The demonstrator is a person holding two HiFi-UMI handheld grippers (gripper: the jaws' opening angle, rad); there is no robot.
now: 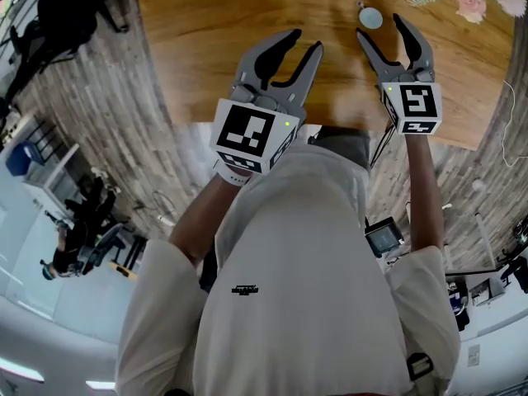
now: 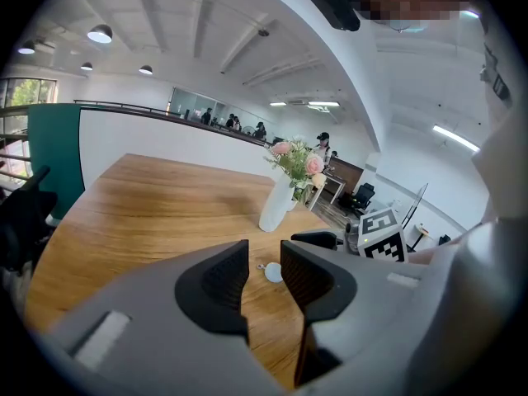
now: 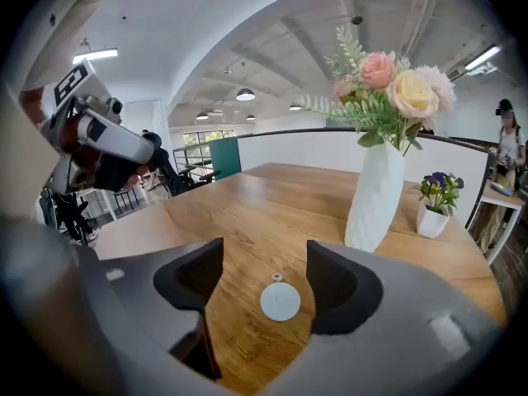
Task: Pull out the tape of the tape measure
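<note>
The tape measure [image 1: 370,17] is a small round white case with a little ring tab, lying flat on the wooden table [image 1: 206,23]. My right gripper [image 1: 381,27] hovers just on the near side of it, jaws wide open and empty. In the right gripper view the tape measure [image 3: 280,301] lies on the wood ahead, between the two open fingers of the right gripper [image 3: 265,250]. My left gripper [image 1: 304,46] is to the left, open with a narrower gap and nothing in it. In the left gripper view the tape measure [image 2: 272,272] shows through the gap of the left gripper [image 2: 264,254].
A white vase of pink flowers [image 3: 375,196] stands on the table beyond the tape measure, to its right. A small white pot with purple flowers [image 3: 431,217] stands further right. The table's near edge runs just below the grippers in the head view. Office chairs and desks stand around.
</note>
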